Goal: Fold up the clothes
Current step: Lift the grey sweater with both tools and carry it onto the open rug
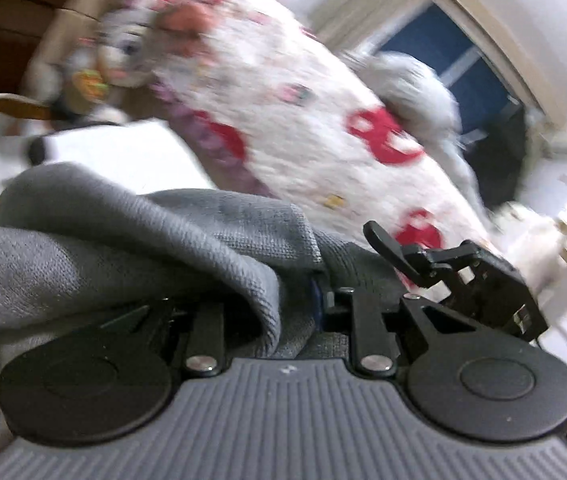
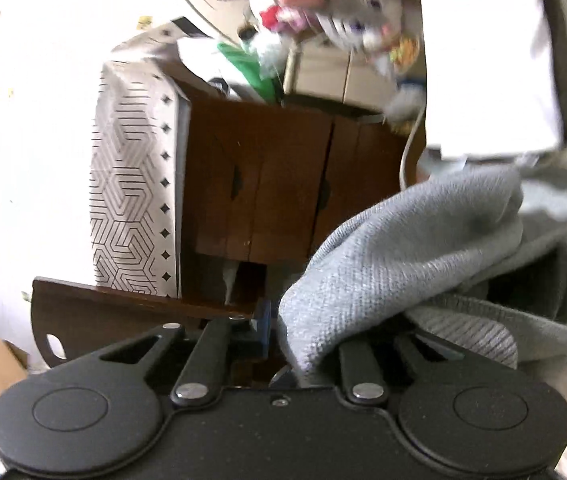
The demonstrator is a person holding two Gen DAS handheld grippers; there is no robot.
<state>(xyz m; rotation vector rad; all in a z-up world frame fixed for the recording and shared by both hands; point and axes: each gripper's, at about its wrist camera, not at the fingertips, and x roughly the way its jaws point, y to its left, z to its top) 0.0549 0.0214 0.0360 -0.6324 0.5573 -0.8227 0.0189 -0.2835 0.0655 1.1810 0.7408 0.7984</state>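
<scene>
- Left gripper (image 1: 319, 296): jaws together, clamped on grey cloth (image 1: 123, 240), which drapes over its left side and hides one finger.
- Behind it, a blurred white quilt (image 1: 283, 112) with red shapes; no legible writing.
- Right gripper (image 2: 283, 344): grey cloth covers the jaw gap, so I cannot tell its state.
- Left of that cloth, a brown cabinet (image 2: 263, 184) and patterned bag (image 2: 131, 200); nothing readable.

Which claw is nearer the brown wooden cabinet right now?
Right. The right claw faces the cabinet just ahead, holding grey cloth. The left claw shows no cabinet.
</scene>
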